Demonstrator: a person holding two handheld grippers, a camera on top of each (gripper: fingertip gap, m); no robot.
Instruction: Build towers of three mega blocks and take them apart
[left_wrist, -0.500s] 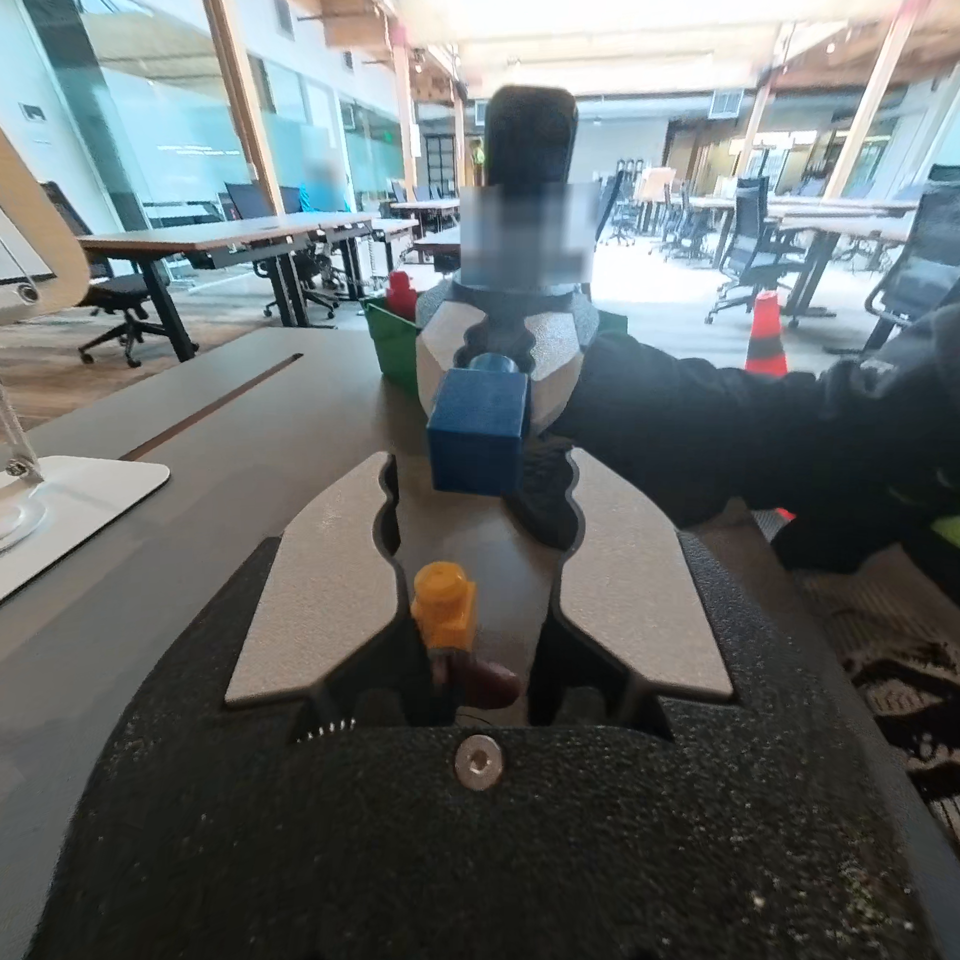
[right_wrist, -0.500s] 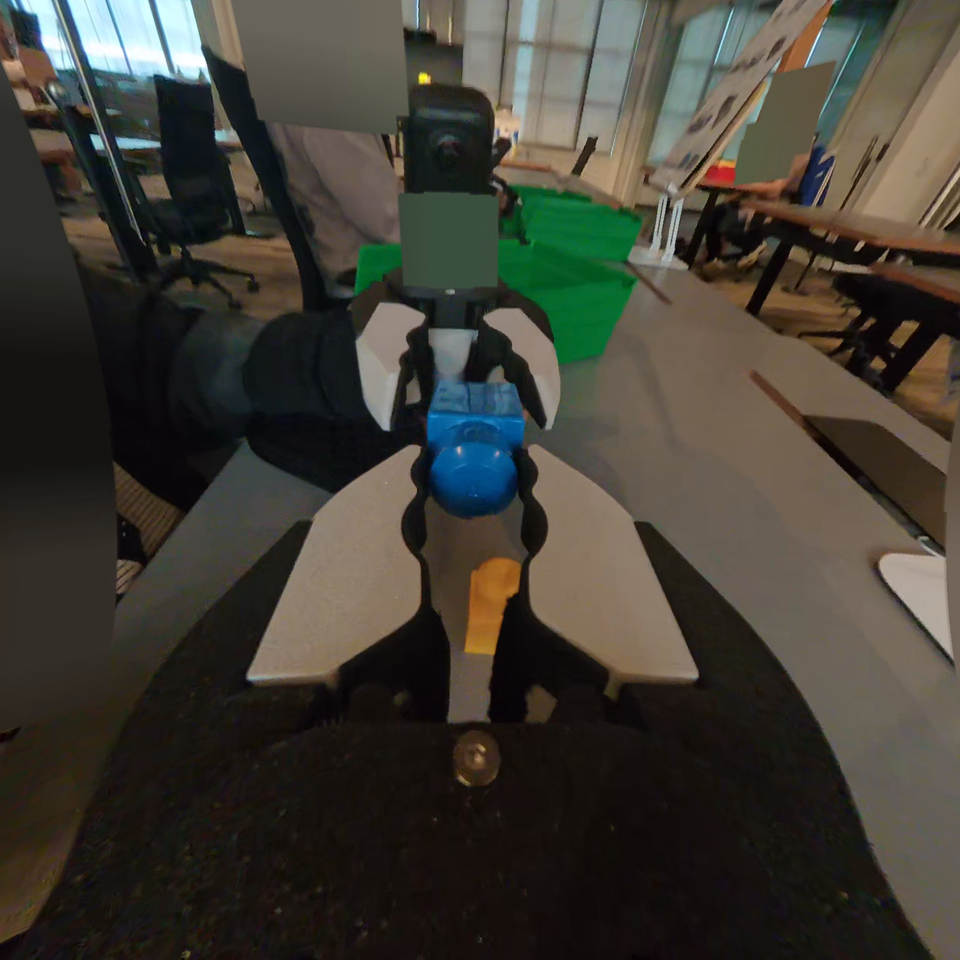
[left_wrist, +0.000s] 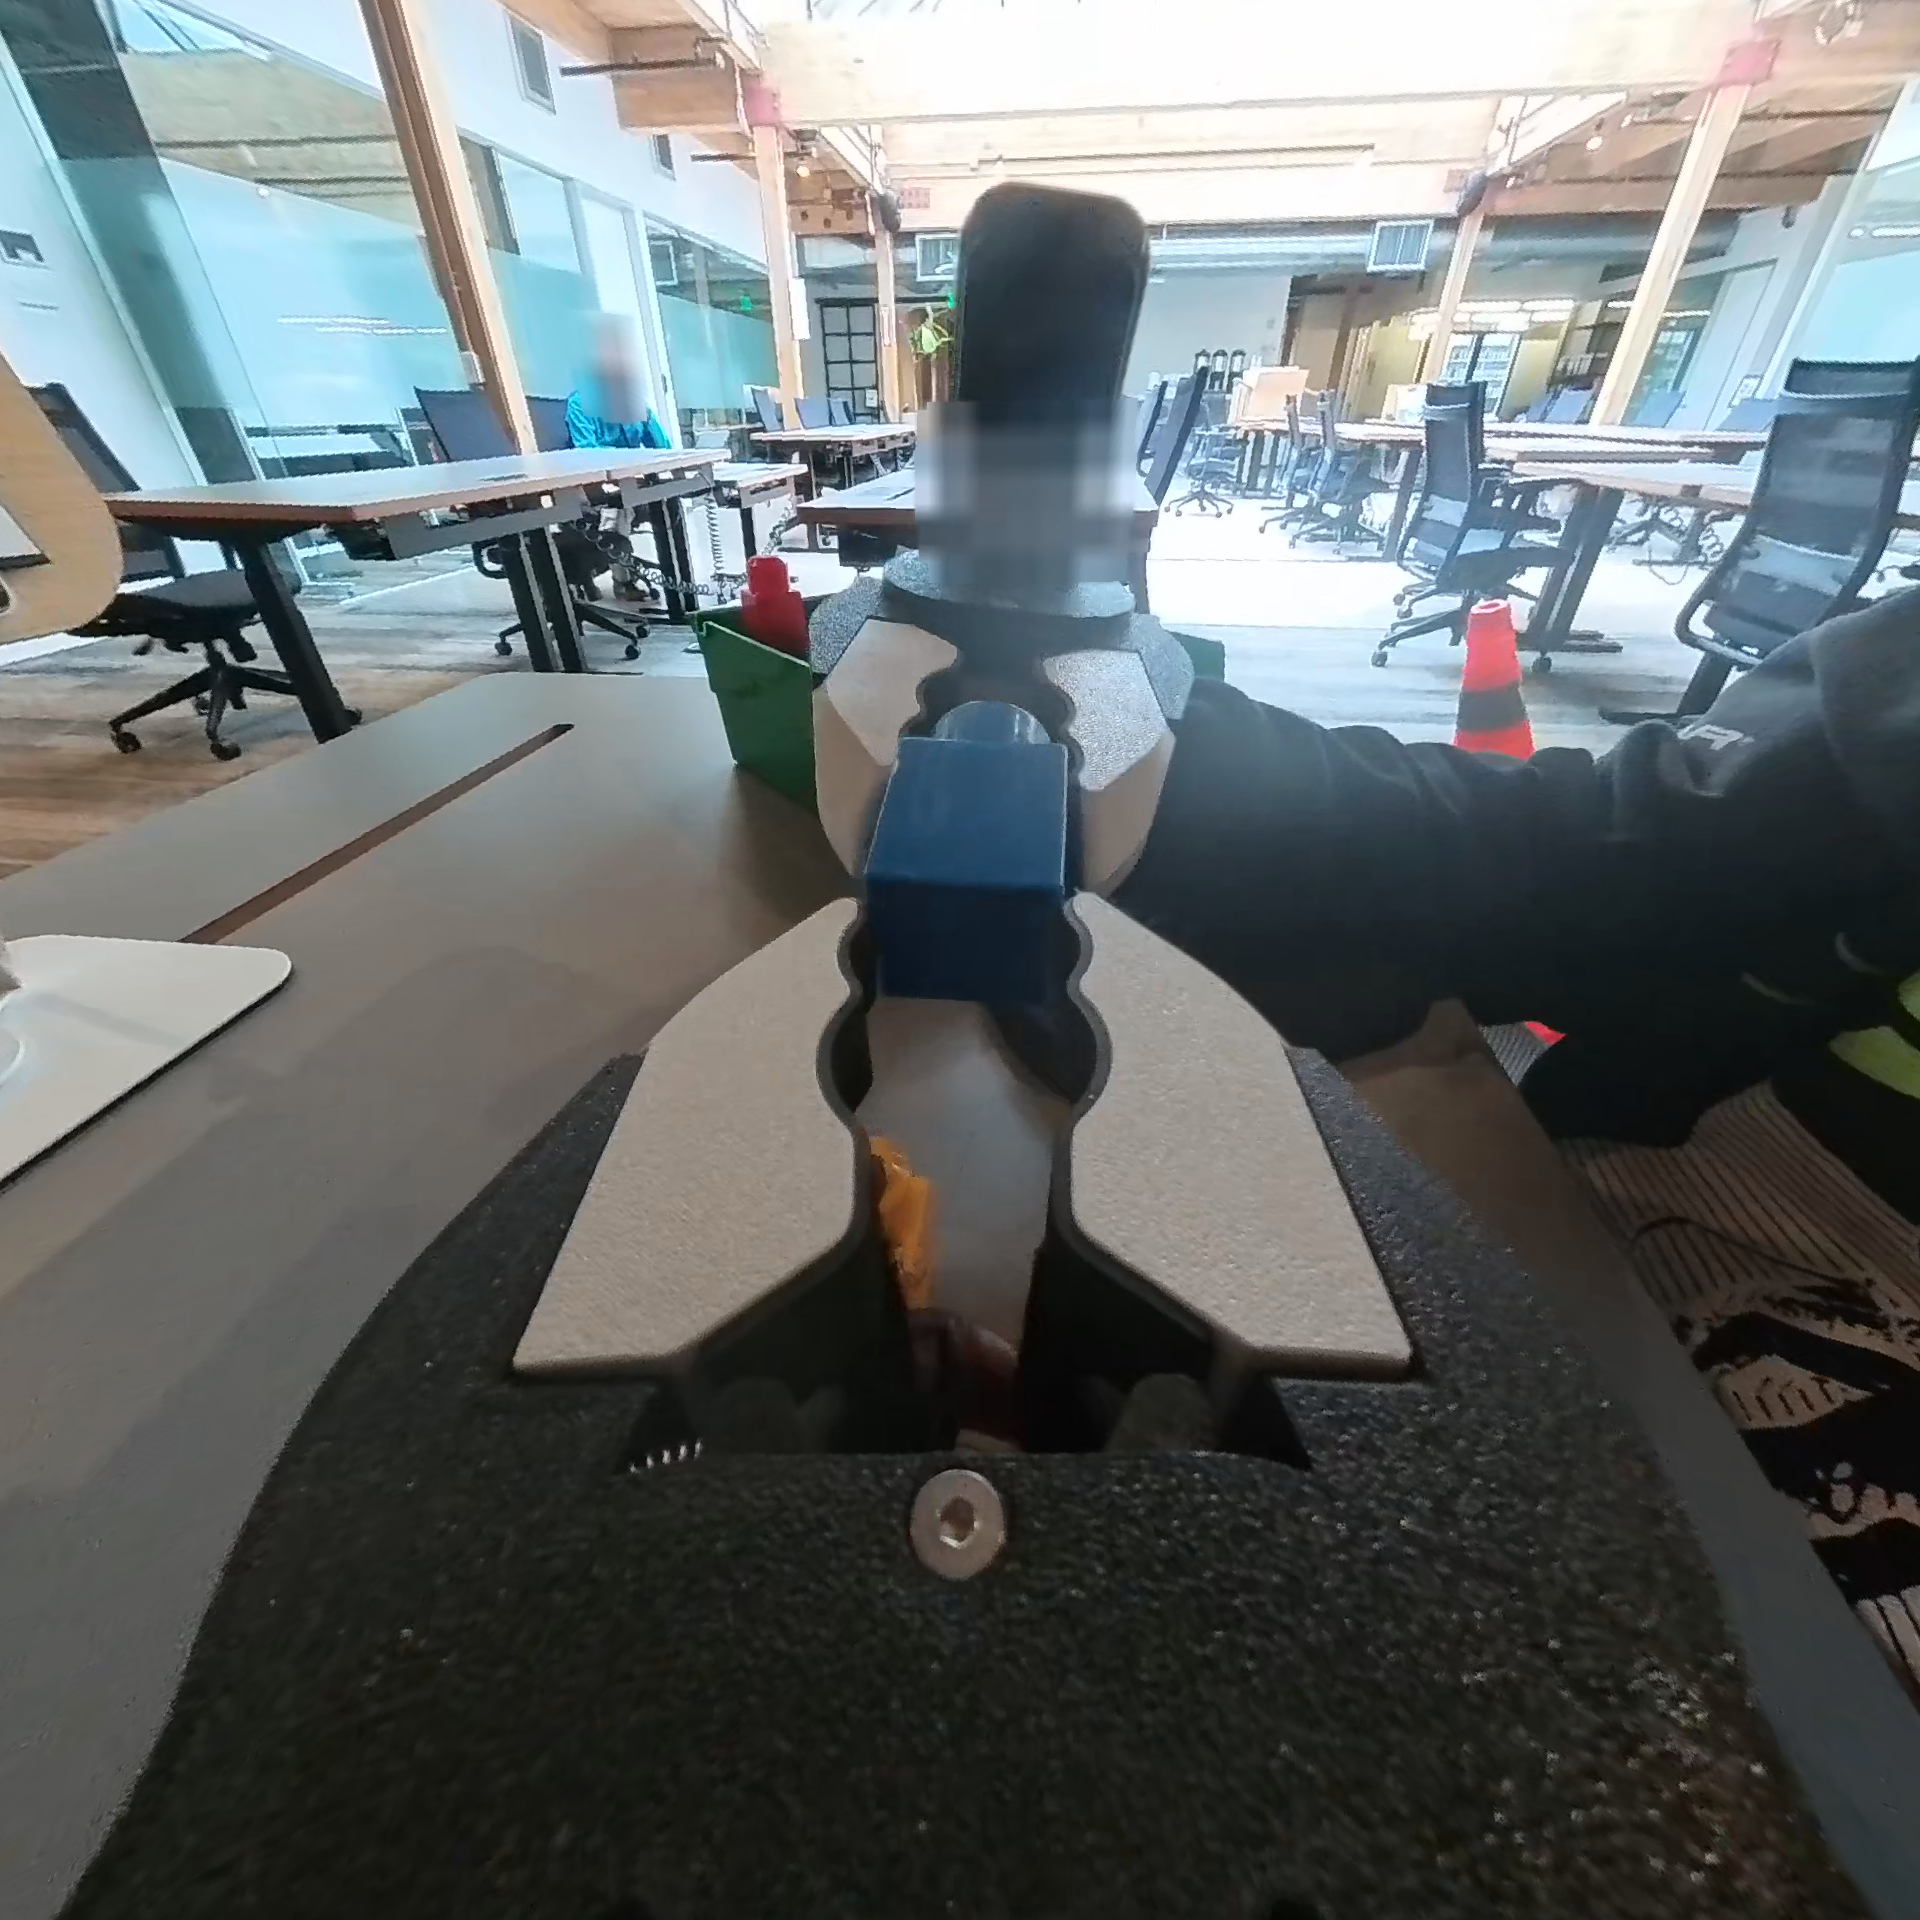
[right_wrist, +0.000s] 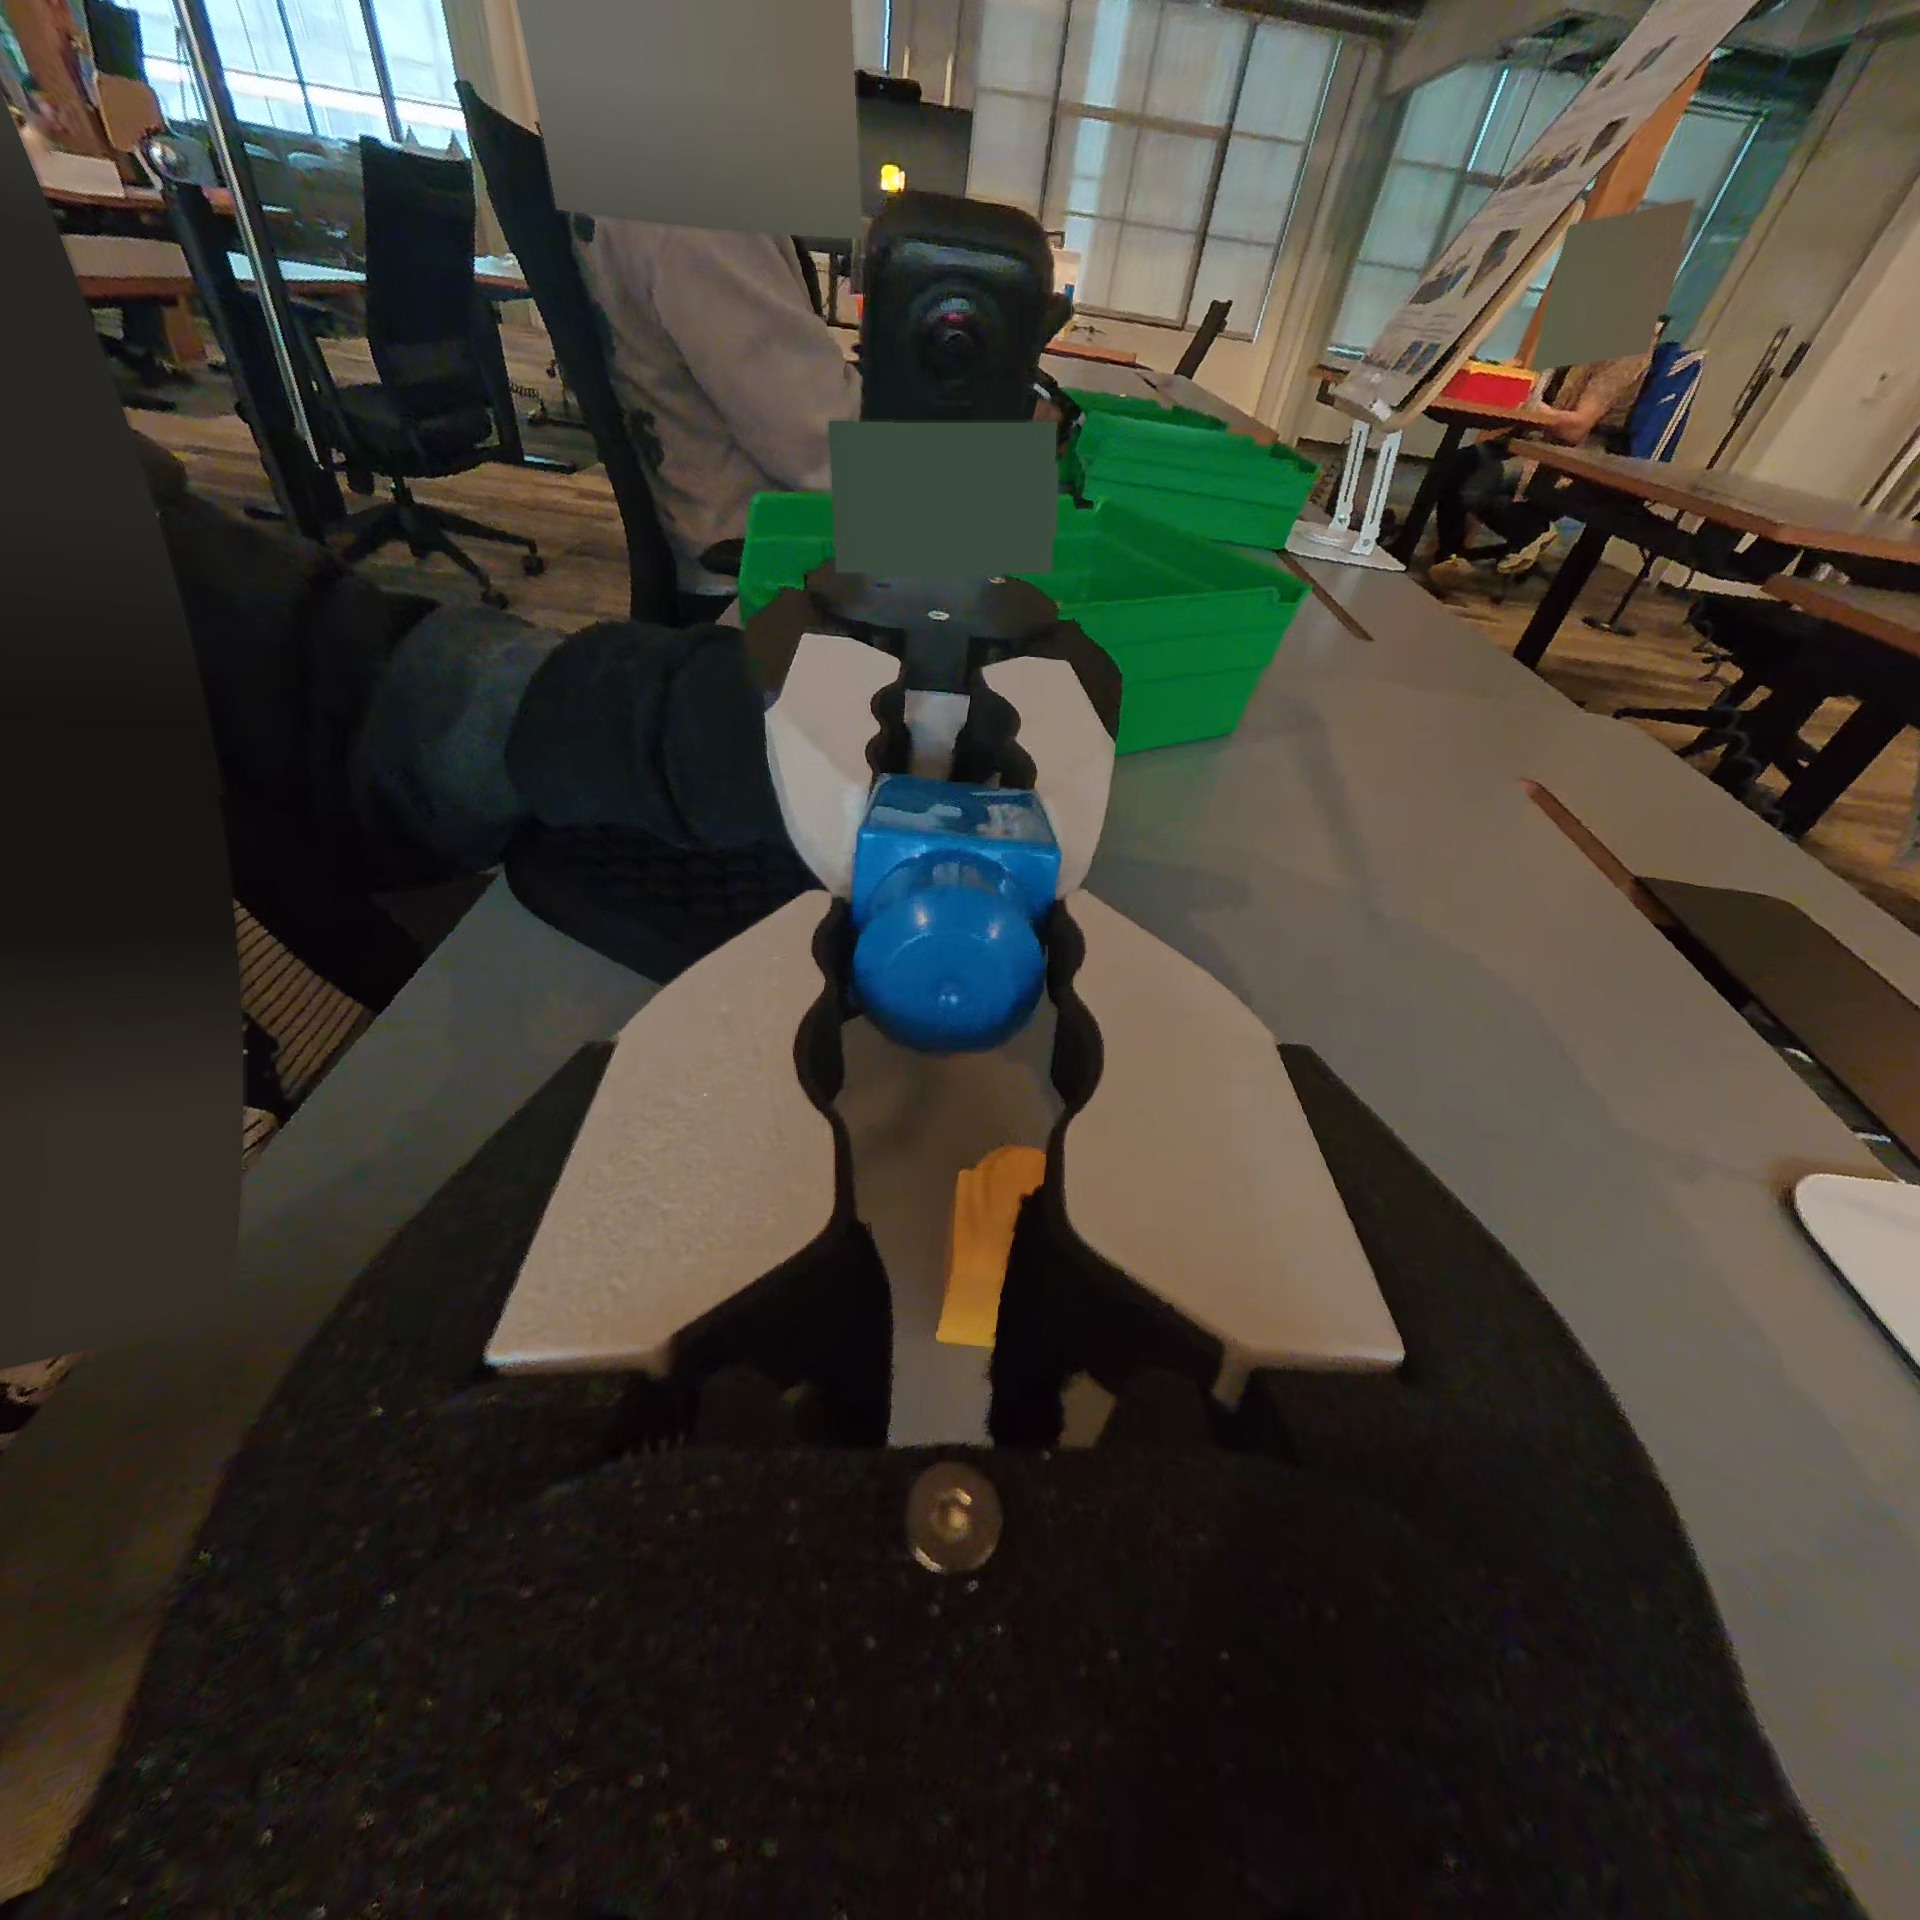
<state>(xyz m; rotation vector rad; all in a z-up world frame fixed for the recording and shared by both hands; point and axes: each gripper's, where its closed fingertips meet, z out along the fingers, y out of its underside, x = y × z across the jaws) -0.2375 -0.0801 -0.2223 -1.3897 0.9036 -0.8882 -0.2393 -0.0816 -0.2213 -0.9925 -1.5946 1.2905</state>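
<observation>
The right tool and the left tool face each other above the table, both clenched on one blue block. An orange block lies on the table below them.

Obstacles: stacked green plastic bins behind the left tool; white flat stand base alongside. Grey table between lies bare.

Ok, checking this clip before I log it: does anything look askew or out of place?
The blue block is turned on its side above the table, stud pointing at the right gripper, with both that and the left gripper closed on it. Odd for stacking, though the orange block lies below. Nothing spilled or damaged.
</observation>
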